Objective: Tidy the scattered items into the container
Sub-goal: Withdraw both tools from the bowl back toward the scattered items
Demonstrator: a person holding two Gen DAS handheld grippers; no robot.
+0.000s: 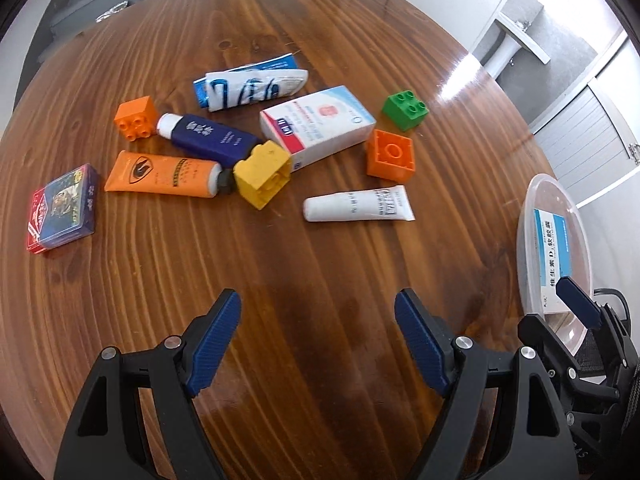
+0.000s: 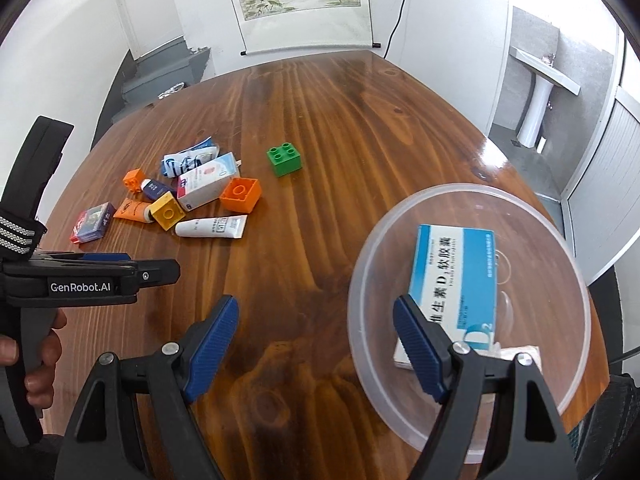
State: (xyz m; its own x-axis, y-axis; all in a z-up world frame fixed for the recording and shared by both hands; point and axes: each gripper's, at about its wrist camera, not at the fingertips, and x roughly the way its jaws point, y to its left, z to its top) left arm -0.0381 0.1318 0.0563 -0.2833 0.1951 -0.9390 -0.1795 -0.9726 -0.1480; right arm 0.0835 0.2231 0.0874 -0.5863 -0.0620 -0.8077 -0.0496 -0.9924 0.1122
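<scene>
- While both grippers hover above the wooden table (image 1: 320, 20), nothing is held: the left gripper (image 1: 318, 336) has its jaws spread wide over bare wood, and the right gripper (image 2: 316, 340) likewise stands open, one finger over the table, the other over the container's rim.
- Container (image 2: 568, 240): a clear round plastic bowl at the table's near right edge. One blue-and-white box (image 2: 456, 276) already lies inside it, tilted against the wall.
- Scattered items lie in a cluster well apart from the bowl, on the left half of the table.
- White tube (image 1: 358, 208): lying flat, nearest the left gripper, apart from its neighbours.
- Yellow block (image 1: 262, 174): on its side, touching the cap of the orange tube (image 1: 160, 174) and the white-and-pink carton (image 1: 318, 124).
- Navy tube (image 1: 208, 138): between a small orange block (image 1: 136, 118) and the yellow block.
- Crumpled blue-and-white tube (image 1: 252, 86): behind the carton.
- Large orange block (image 1: 390, 156) and green block (image 1: 404, 106): right of the carton, each standing free.
- Card pack (image 1: 62, 208): far left, alone.
</scene>
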